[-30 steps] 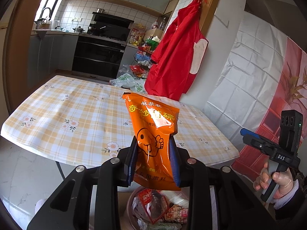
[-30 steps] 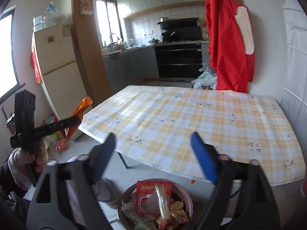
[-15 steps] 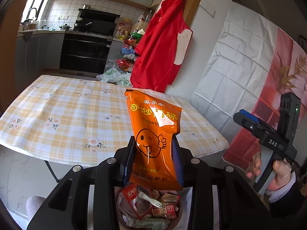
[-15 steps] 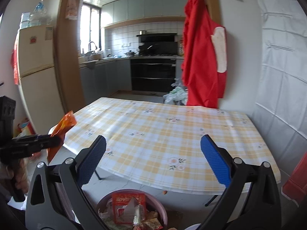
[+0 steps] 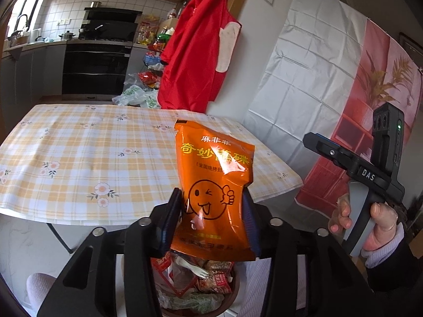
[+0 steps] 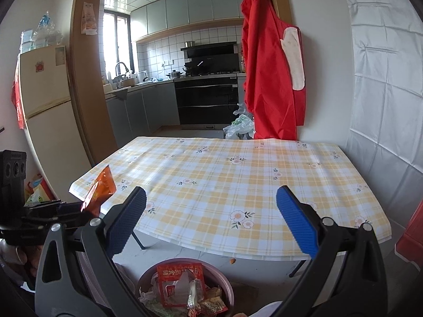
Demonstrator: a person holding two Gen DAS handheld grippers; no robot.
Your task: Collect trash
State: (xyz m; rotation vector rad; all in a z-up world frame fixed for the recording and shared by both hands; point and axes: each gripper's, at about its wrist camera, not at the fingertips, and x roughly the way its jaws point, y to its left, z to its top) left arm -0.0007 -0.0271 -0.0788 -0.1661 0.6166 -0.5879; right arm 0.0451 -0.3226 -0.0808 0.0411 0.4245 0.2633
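Note:
An orange snack packet [image 5: 211,174] stands upright between the pads of my left gripper [image 5: 211,208]. The jaws are opening, and the packet's edges still rest against both pads. It hangs right above a round pinkish bin [image 5: 234,294] filled with wrappers and a white plastic fork. In the right wrist view the same packet [image 6: 101,190] sticks up from the left gripper [image 6: 66,208] at the left edge. My right gripper [image 6: 210,195] stands wide open with nothing between its blue pads, above the bin [image 6: 228,288]. In the left wrist view, a hand holds the right gripper [image 5: 320,144] at the right.
A table with a yellow checked, flowered cloth [image 6: 238,171] stands just beyond the bin. A red apron [image 6: 272,79] hangs on the wall behind it. Farther back are a kitchen counter with an oven [image 6: 208,100], a fridge [image 6: 45,111] and plastic bags [image 5: 137,96] on the floor.
The left jaws have spread and the packet has flattened out wider between them. The left gripper has swung right over the bin. The right gripper's view has shifted toward the table.

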